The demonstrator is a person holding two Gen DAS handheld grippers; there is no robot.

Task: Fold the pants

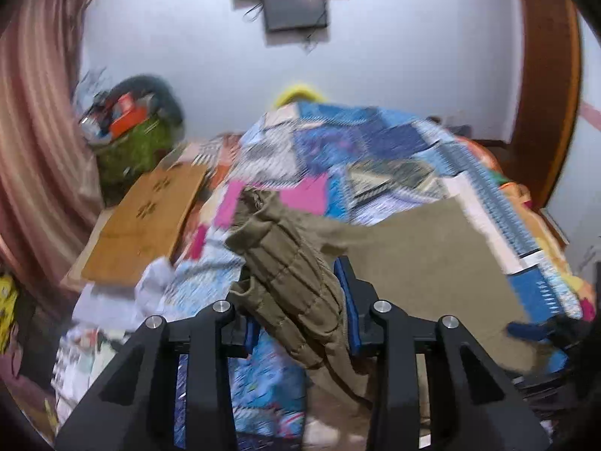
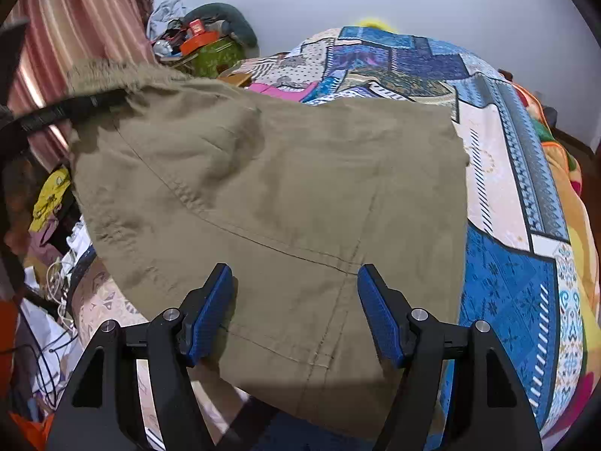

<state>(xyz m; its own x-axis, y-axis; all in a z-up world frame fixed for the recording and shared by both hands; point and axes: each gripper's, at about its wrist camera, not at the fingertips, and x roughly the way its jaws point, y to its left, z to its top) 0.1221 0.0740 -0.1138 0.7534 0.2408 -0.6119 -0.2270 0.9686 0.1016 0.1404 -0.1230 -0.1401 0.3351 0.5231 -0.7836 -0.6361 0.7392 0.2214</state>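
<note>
We see our left gripper [image 1: 300,312] squeezing a bunched, stitched edge of the soft khaki cotton pants [image 2: 285,173], so that part hangs up off the bed. The rest of the pants lies spread flat on the bright patchwork bedspread [image 2: 507,263] in blue, pink and cream. Our right gripper [image 2: 295,312] sits over the flat cloth with its blue pads [image 2: 210,312] wide apart and nothing pinched between them. A flat brown wooden board [image 1: 150,218] lies at the left side of the bed.
</note>
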